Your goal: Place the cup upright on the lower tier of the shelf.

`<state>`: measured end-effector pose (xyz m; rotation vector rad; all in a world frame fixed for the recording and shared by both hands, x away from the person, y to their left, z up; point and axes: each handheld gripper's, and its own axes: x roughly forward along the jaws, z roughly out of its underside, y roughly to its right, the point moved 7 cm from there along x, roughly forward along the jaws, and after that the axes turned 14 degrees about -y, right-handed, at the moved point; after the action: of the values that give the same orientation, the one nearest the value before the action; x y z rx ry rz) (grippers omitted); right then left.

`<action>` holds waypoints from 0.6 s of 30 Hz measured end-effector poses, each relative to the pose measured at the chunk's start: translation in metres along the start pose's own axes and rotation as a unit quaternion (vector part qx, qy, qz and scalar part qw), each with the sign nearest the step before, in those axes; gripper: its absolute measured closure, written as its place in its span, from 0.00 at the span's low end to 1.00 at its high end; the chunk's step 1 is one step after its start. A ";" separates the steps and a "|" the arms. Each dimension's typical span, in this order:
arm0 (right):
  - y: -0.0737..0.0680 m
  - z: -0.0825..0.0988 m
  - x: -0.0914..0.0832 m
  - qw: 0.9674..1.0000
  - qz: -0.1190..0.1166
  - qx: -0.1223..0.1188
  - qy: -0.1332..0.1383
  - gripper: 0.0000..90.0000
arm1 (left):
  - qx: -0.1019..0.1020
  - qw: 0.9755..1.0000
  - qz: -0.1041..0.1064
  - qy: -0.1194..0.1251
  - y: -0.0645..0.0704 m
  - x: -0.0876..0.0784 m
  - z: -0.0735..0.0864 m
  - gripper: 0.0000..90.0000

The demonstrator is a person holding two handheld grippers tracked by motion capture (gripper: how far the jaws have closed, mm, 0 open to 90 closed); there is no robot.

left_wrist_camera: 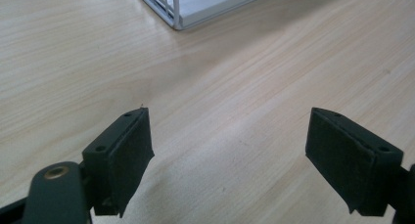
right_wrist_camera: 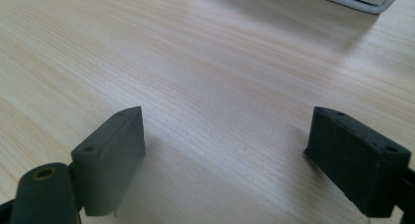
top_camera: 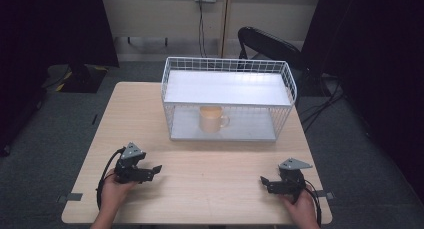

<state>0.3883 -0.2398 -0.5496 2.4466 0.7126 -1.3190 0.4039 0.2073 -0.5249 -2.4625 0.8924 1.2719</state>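
A tan mug [top_camera: 214, 119] sits inside a white wire basket [top_camera: 172, 71], well beyond both tongs. The left tongs [top_camera: 156, 169] and right tongs [top_camera: 263, 180] rest on the worktop [top_camera: 210, 164], jaws wide, holding nothing.

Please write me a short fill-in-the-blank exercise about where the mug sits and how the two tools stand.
1. The mug sits on the ____ shelf of the white wire rack.
2. Both the left tool and the right tool have their jaws ____.
3. The mug's handle points toward the ____ tool's side of the table.

Missing words: lower; open; right
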 end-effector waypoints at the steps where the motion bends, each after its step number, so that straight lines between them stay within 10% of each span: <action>1: 0.000 0.000 0.000 1.000 0.000 0.000 0.000 0.15 | 0.004 1.000 -0.003 -0.003 0.000 0.001 0.002 0.19; 18: 0.000 0.000 0.000 1.000 0.000 0.000 0.000 0.15 | 0.022 1.000 -0.009 -0.017 -0.003 0.003 0.013 0.19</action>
<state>0.3883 -0.2398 -0.5496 2.4465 0.7127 -1.3192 0.3987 0.2148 -0.5357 -2.4014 0.8792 1.2714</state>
